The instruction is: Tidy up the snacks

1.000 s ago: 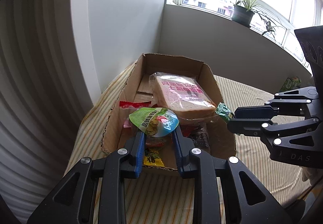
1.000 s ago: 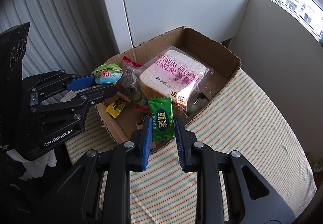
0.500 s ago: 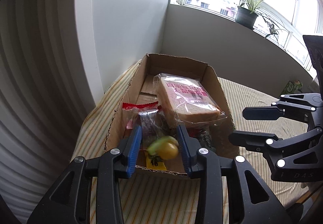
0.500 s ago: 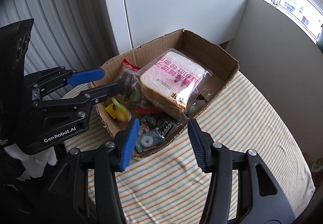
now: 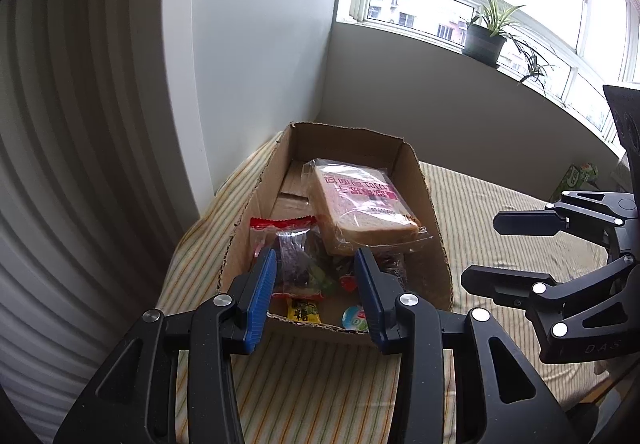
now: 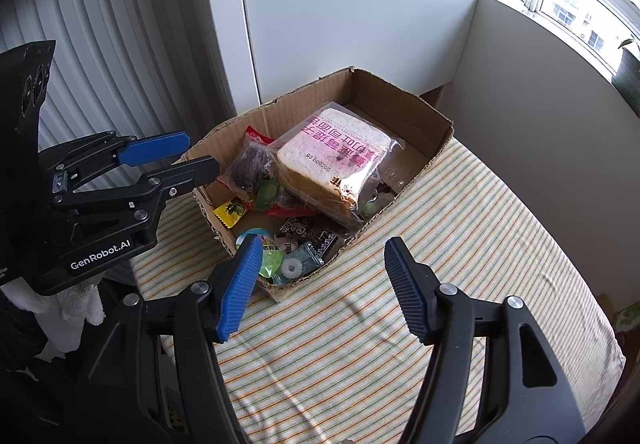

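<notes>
1. Cardboard box (image 6: 404, 104) at the table's (image 6: 440, 264) far-left corner looks well stocked.
2. Bread bag (image 6: 334, 160) lies on top of smaller snacks.
3. Left gripper (image 5: 316, 294) and right gripper (image 6: 324, 284): jaws spread, empty.
4. Green packet (image 5: 578, 174) by the far-right edge seems left.

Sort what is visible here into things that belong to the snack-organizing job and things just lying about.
Job:
- brown cardboard box
- clear-bagged sliced bread loaf with pink print
- small yellow candy packet
- round foil-lidded jelly cup
- open left gripper
- open right gripper

Lying about:
- potted spider plant on the windowsill
- striped tablecloth
</notes>
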`<state>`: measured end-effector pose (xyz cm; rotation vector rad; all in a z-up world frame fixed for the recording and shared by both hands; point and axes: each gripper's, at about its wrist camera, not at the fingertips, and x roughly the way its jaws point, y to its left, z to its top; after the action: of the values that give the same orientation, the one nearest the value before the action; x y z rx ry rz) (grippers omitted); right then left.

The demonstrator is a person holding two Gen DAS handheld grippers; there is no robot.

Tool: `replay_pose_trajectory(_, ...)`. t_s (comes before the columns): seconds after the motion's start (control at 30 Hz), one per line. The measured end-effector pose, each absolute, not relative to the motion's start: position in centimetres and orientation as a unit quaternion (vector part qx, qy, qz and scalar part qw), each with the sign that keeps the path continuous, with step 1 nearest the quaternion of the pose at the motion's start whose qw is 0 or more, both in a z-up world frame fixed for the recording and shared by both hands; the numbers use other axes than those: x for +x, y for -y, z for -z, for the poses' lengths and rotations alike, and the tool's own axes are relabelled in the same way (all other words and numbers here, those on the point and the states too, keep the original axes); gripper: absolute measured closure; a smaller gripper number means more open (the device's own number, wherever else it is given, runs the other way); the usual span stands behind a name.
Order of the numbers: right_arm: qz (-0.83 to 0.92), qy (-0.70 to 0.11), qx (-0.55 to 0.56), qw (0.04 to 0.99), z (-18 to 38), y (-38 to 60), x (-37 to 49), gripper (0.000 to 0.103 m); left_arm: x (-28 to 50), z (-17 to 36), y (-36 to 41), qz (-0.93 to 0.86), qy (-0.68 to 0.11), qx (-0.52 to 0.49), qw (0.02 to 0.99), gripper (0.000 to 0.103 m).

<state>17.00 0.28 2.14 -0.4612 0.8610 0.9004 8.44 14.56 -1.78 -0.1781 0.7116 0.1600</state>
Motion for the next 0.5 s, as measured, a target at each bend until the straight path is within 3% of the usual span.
replay_pose_trajectory(0.13,-0.413,-0.392,-0.204,0.796,-2.9,0.6,16.4,0.022,7.5,1.1,-14.1,-0.079,-0.341,-0.083,0.933,0.059)
replay_pose_trajectory(0.2,-0.41,-0.386,-0.196,0.803,-3.3,1.2,16.0,0.021,7.0,0.7,-13.9,-0.081,-0.335,-0.081,0.935,0.052)
replay_pose_trajectory(0.3,-0.402,-0.379,-0.183,0.813,-4.0,2.1,15.6,0.02,6.4,0.3,-13.6,-0.084,-0.33,-0.08,0.937,0.048)
replay_pose_trajectory(0.4,-0.392,-0.372,-0.167,0.824,-4.6,3.1,14.9,0.01,5.6,-0.1,-13.3,-0.09,-0.322,-0.08,0.939,0.035)
replay_pose_trajectory(0.5,-0.384,-0.361,-0.15,0.837,-5.0,4.1,14.1,0.009,4.8,-0.4,-12.9,-0.095,-0.316,-0.076,0.941,0.035)
